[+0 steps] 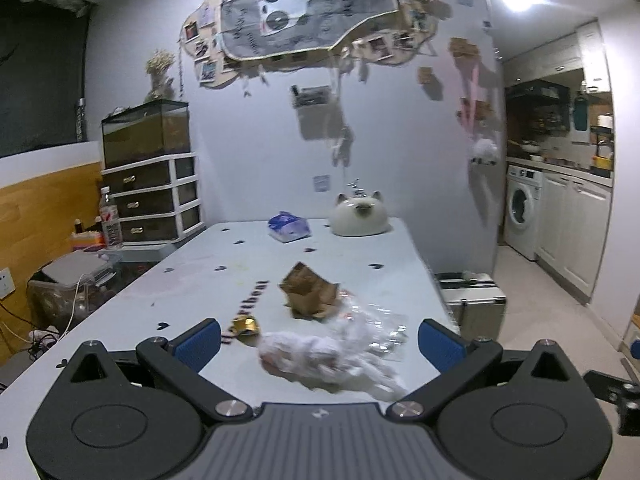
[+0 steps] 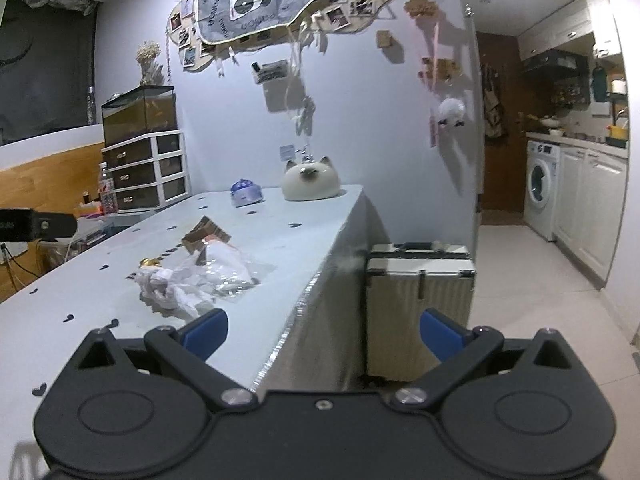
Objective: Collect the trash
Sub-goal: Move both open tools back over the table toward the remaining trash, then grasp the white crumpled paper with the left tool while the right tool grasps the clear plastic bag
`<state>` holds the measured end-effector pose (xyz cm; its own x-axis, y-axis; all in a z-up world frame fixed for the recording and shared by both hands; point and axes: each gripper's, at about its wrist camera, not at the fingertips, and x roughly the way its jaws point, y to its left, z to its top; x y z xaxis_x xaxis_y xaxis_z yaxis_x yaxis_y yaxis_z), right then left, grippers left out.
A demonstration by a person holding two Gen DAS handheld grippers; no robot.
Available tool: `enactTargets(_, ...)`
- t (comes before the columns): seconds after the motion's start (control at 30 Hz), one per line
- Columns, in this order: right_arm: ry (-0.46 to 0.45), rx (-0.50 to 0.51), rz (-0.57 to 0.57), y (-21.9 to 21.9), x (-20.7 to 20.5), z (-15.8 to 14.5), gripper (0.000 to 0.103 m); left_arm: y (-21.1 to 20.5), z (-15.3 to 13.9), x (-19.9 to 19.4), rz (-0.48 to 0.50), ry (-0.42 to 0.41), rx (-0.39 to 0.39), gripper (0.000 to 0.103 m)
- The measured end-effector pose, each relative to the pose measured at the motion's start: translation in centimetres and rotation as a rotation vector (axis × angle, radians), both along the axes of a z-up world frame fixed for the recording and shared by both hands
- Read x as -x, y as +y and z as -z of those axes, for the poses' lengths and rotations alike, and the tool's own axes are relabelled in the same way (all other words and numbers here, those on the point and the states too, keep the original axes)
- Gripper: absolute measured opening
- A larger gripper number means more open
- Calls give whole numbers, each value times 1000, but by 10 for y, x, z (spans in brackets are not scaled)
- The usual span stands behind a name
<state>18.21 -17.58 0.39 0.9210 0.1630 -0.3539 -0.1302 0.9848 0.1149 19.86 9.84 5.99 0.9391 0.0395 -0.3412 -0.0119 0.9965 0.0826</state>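
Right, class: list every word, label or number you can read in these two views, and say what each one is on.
"rtbeat": dark lettering on the tablecloth; the letters before it are unclear.
Wall hanging: its lettering is too blurred to read.
Bottle label: too small to read.

The left wrist view looks low along the counter [image 1: 224, 264] toward the far wall, its claw [image 1: 319, 340] spread in the foreground just short of the crumpled trash [image 1: 320, 356]. The right wrist view sits further right, above the counter's right edge [image 2: 320, 276], facing the same wall, with the floor and a metal case [image 2: 420, 292] below. Both share the trash pile, the cat-shaped pot [image 1: 359, 216] and the kitchen doorway.
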Motion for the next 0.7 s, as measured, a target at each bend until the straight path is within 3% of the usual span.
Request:
enactTargets(0.2,-16,-18,-36,25,-28,1,103,25,19,-46,-53,10,-22,103)
enactTargets(0.43,-30,-25,-71,50,-69,-9,102,46,44,-98,-97,43,88,103)
enactTargets(0.5,-30,-21,-99,57,-88,-13,96,48,50,-111,-115,45,113,103)
enactTargets(0.7,24,-50,-100,73,-150,-11,91,45,60,-157,-174,100,146,103)
